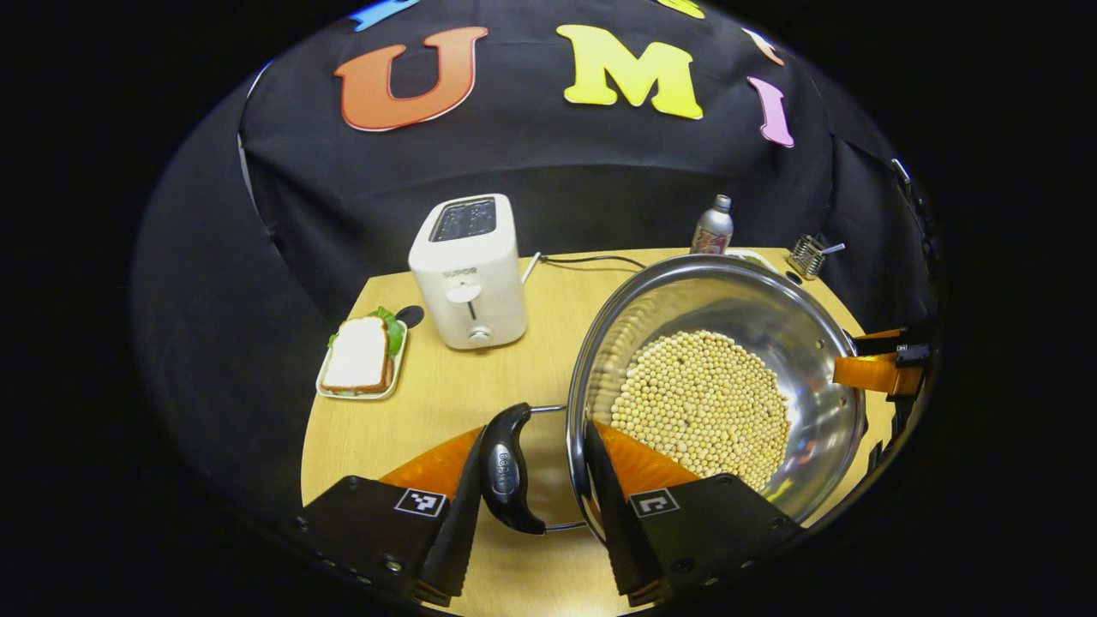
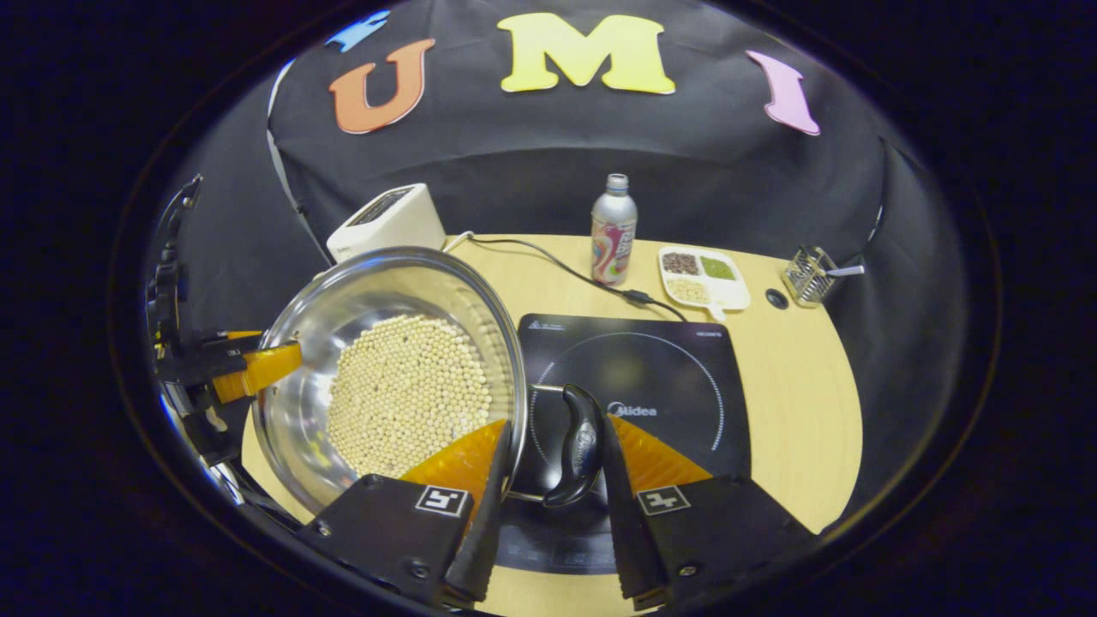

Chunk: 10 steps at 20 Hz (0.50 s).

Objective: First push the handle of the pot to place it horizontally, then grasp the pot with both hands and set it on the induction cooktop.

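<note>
A steel pot [image 1: 771, 317] holding pale soybeans [image 1: 703, 403] sits between my two grippers. In the left gripper view, my left gripper [image 1: 537, 428] is shut on the pot: one finger presses its black side handle [image 1: 506, 471] from outside, the other lies inside the rim. The right gripper [image 1: 874, 368] shows at the pot's far side. In the right gripper view, my right gripper [image 2: 555, 424] clamps the opposite black handle [image 2: 578, 446] and the pot wall [image 2: 360, 300] the same way. That handle hangs over the black induction cooktop [image 2: 651, 368]; the pot body is left of it. The left gripper [image 2: 248, 368] holds the far rim.
A white toaster [image 1: 471, 274] and a sandwich on a small plate [image 1: 360, 356] stand at the table's left. Behind the cooktop are a bottle [image 2: 614, 227], a divided dish of grains [image 2: 703, 278], a wire holder [image 2: 810, 274] and a power cable [image 2: 557, 261].
</note>
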Available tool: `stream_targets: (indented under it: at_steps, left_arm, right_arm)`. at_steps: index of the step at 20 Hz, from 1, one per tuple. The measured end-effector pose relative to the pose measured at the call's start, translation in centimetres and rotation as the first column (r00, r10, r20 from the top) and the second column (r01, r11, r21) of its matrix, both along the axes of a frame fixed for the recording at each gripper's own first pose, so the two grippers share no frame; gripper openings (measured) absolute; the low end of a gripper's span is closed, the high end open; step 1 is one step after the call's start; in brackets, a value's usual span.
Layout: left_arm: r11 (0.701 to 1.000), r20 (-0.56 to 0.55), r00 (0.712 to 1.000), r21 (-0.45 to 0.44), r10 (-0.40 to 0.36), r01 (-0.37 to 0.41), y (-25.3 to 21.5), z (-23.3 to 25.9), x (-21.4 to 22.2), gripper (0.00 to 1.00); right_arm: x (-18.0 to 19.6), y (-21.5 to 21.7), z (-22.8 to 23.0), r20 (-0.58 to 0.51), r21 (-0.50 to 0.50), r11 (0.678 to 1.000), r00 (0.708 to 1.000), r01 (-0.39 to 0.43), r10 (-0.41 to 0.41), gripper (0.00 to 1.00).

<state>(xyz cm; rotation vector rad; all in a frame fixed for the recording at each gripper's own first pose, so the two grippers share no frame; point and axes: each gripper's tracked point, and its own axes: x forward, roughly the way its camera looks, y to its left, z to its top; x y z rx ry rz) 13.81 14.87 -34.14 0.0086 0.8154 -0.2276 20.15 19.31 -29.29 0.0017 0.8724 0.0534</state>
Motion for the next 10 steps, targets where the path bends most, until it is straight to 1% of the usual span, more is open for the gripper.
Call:
stream_targets:
  at_steps: [1,2,6,7,8,9,10]
  left_arm:
    - [1.000,0.004,1.000,0.002,-0.011,0.011,-0.5,0.2,-0.2,0.72]
    - [1.000,0.007,1.000,0.002,-0.019,0.019,-1.0,0.1,-0.4,0.63]
    - [0.999,0.005,0.999,-0.012,-0.048,0.048,-3.4,0.5,0.1,0.63]
    - [0.998,0.009,0.998,-0.013,-0.054,0.054,-4.1,0.5,0.4,0.73]
    - [0.998,0.012,0.998,-0.012,-0.058,0.058,-4.7,0.5,0.5,0.63]
    - [0.998,0.010,0.998,-0.015,-0.062,0.062,-5.5,0.5,0.5,0.63]
    - [0.998,0.009,0.998,-0.016,-0.066,0.066,-6.4,0.5,0.6,0.63]
  right_arm:
    - [-0.3,-0.9,0.3,0.005,0.001,1.000,1.000,0.008,-0.008,0.55]
    - [-0.5,-1.8,0.6,0.007,0.000,1.000,1.000,0.016,-0.016,0.55]
    - [-1.0,-5.6,1.2,0.018,-0.007,0.999,0.998,0.052,-0.052,0.55]
    - [-1.1,-6.5,1.2,0.021,-0.008,0.998,0.998,0.060,-0.060,0.55]
    - [-1.2,-7.4,1.3,0.020,-0.009,0.998,0.998,0.065,-0.065,0.55]
    - [-1.3,-8.3,1.3,0.020,-0.009,0.997,0.997,0.071,-0.071,0.55]
    - [-1.4,-9.2,1.3,0.018,-0.011,0.997,0.997,0.075,-0.075,0.58]
